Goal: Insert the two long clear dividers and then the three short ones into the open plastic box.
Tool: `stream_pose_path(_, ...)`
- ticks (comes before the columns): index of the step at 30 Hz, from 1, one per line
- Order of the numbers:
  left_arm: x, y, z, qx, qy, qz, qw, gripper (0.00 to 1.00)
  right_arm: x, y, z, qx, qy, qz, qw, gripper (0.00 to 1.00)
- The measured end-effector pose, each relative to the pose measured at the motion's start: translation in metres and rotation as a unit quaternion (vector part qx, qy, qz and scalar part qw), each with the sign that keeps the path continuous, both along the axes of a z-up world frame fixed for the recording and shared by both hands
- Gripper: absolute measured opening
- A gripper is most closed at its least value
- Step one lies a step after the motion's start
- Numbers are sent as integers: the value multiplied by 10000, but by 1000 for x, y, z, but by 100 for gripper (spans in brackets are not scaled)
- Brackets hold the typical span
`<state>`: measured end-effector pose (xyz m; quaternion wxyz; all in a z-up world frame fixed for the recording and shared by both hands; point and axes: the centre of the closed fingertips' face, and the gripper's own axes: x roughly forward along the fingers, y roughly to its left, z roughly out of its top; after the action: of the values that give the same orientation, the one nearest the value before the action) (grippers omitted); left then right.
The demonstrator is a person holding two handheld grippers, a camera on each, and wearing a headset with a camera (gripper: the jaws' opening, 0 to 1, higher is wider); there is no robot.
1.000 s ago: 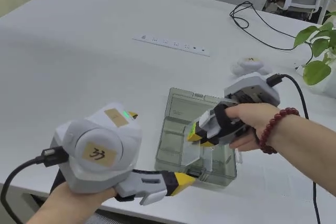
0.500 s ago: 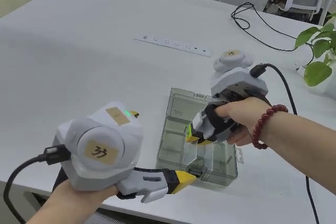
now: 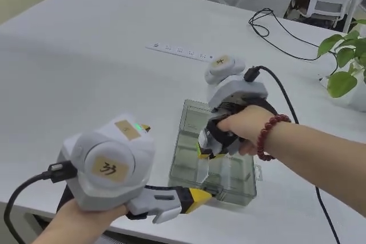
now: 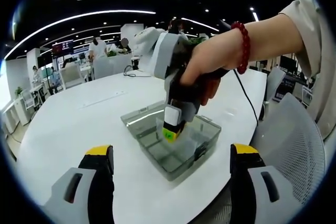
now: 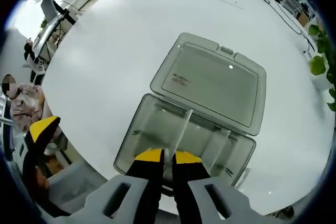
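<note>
Item: my right tongs (image 5: pixel 167 157), clenched on a clear divider (image 5: pixel 179 128) inside the open plastic box (image 5: pixel 135 127); my left tongs (image 4: pixel 170 149), spread wide, just beside that box.

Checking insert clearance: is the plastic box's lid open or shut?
Open: the lid lies flat on the white table, swung back from the plastic box, leaving its inside exposed.

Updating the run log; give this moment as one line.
right gripper: shut on clear divider, over open box | left gripper: open, empty, near box
</note>
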<state>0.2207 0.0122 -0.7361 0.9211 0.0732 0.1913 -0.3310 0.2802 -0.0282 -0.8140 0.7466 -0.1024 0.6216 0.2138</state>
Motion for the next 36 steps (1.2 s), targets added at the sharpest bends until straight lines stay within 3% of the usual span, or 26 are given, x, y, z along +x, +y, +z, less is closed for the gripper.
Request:
stream_pose_path(5, 1, 2, 1, -27, -32, 47, 10000, 93, 0, 1, -5, -198, -107, 138, 9997, 7)
stream_pose_path(19, 2, 3, 5, -77, -148, 138, 9998, 93, -1, -2, -18, -178, -174, -16, 9997, 7)
stream_pose_path(26, 3, 4, 6, -67, -156, 169, 9997, 93, -2, -3, -18, -69, -169, -134, 9997, 7)
stream_pose_path(29, 3, 4, 6, -80, -142, 176, 9997, 93, -1, -1, -18, 101, -197, -130, 9997, 9)
stream_pose_path(36, 4, 7, 9, -29, -118, 206, 9997, 94, 5, 0, -9, 435, -456, 127, 9979, 17)
